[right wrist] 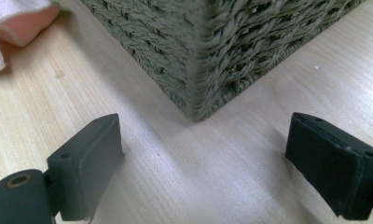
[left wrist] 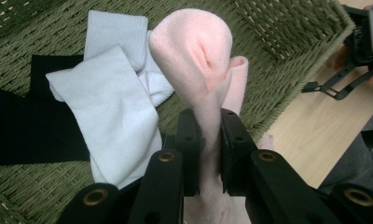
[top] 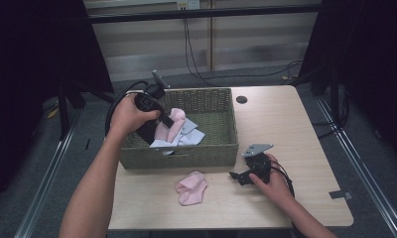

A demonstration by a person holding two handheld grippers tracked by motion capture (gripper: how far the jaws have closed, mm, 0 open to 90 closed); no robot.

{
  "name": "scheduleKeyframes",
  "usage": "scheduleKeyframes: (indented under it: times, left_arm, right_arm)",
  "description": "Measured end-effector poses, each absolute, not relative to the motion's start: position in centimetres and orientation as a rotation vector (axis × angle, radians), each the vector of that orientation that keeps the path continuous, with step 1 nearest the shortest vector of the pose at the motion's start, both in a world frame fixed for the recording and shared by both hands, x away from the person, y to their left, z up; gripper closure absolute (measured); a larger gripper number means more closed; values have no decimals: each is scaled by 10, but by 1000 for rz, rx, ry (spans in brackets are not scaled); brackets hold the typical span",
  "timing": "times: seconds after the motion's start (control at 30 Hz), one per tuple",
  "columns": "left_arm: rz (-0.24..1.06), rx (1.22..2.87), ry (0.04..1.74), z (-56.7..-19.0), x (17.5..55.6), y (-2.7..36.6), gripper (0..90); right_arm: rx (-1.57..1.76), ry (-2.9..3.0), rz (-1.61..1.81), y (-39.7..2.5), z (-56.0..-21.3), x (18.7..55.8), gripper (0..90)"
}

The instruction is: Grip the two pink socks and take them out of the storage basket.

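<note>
My left gripper (left wrist: pixel 206 135) is shut on a pink sock (left wrist: pixel 194 51), held over the inside of the green woven basket (top: pixel 214 101). In the high view that pink sock (top: pixel 170 124) hangs at the basket's left part, under the left gripper (top: pixel 162 120). White socks (left wrist: pixel 112 100) and a black sock (left wrist: pixel 26 126) lie on the basket floor. A second pink sock (top: pixel 191 187) lies on the table in front of the basket. My right gripper (top: pixel 234 177) rests low on the table right of it, open and holding nothing, facing the basket's front right corner (right wrist: pixel 198 70).
The wooden table (top: pixel 296 124) has bare room to the right of the basket and along its front edge. A dark round hole (top: pixel 241 99) sits near the table's back edge. Cables trail on the floor behind.
</note>
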State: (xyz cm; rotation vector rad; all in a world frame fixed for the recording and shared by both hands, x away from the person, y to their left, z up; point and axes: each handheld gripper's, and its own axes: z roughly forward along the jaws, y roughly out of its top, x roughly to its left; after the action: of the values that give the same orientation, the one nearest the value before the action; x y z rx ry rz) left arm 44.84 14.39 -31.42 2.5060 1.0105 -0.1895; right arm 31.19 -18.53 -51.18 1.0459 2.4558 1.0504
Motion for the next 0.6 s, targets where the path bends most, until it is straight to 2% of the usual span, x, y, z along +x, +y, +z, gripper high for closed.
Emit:
scheduleKeyframes:
  times: [0.6]
  left_arm:
    - [-220, 2526, 886, -296, 419, 134, 800]
  right_arm:
    - [1046, 2455, 1050, -185, -512, 312, 101]
